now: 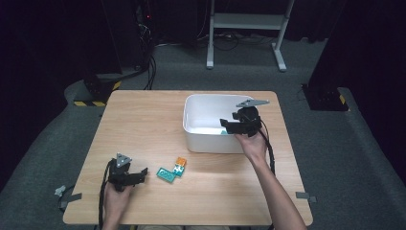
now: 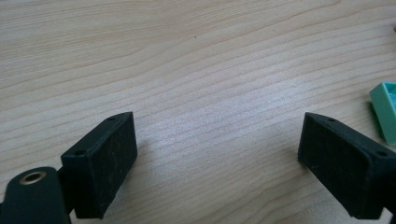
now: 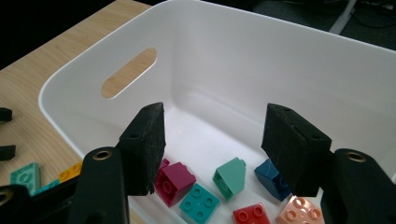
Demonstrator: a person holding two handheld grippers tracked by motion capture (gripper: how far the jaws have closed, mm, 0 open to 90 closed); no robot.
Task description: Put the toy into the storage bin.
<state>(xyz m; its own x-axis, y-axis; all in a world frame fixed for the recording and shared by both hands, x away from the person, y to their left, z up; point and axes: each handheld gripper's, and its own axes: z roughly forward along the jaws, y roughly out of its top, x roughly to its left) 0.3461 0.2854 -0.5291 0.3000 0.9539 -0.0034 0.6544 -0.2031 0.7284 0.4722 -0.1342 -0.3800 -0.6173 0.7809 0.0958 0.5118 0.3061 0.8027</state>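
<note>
Plastic toy bricks are the work here, sorted into a white bin [image 1: 201, 139] on the wooden counter [image 1: 143, 120]. Two are left on the counter, touching each other: a teal brick [image 1: 166, 174] and an orange brick [image 1: 180, 164], between the left hand-held gripper [image 1: 143, 171] and the bin. Several more bricks lie on the bin floor, among them a magenta brick [image 3: 175, 181] and a red brick [image 3: 252, 215].

Right hand-held gripper [image 3: 212, 140] hangs over the bin, jaws spread, nothing between them. Left hand-held gripper [image 2: 217, 154] rests low near the counter, jaws spread wide, empty, teal brick [image 2: 385, 109] just off to one side.

Bricks look light, rigid, not fragile, smooth sided so probably a bit slippery. Best hold: squeeze across the two flat side walls, not over the studs. The teal one is flat and low, so the jaws likely need to come nearly down to the counter.
</note>
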